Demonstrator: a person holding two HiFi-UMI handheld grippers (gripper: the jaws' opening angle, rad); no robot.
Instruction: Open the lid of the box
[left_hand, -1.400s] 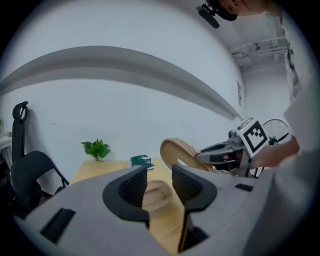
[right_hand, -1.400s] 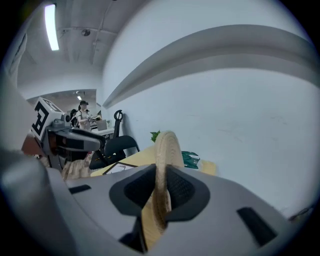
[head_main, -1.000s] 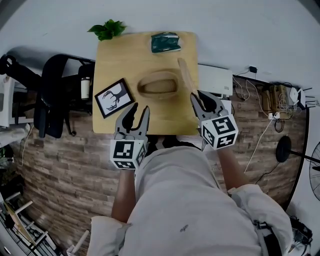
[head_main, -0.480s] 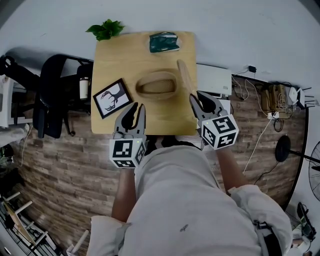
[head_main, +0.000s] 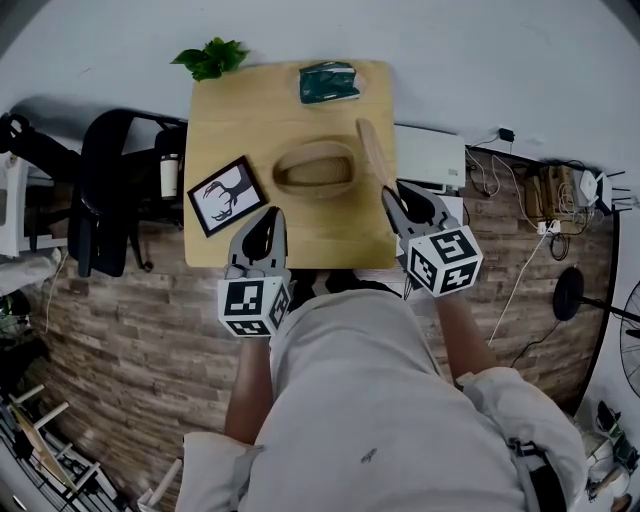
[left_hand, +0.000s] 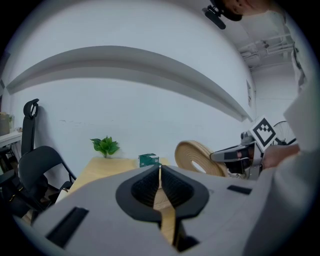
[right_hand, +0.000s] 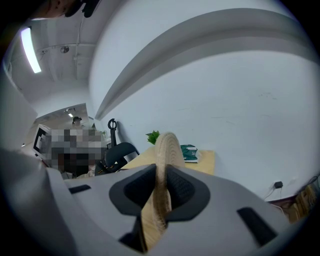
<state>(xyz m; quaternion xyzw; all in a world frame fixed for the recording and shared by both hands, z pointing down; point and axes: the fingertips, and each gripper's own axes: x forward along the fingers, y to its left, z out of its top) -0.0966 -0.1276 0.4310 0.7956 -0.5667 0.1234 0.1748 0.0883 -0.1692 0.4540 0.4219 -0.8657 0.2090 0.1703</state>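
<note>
An oval wooden box (head_main: 315, 170) lies with its top off in the middle of the wooden table (head_main: 240, 120). Its lid (head_main: 372, 152) stands on edge just right of the box, and my right gripper (head_main: 398, 195) is shut on its near rim. In the right gripper view the woven lid (right_hand: 165, 145) rises between the pads of the right gripper (right_hand: 161, 172). My left gripper (head_main: 267, 218) hovers over the table's near edge; its jaws have just been closing and now meet with nothing between them. The left gripper view shows the left gripper (left_hand: 160, 172) shut and the lid (left_hand: 196, 156) off to the right.
A framed deer picture (head_main: 227, 195) lies left of the box. A small plant (head_main: 212, 58) and a green packet (head_main: 330, 83) sit at the table's far edge. A black chair (head_main: 105, 190) stands to the left, a white device (head_main: 432, 157) to the right.
The left gripper's jaws went from wide apart to closed, on nothing. The right gripper has kept still with the lid in it.
</note>
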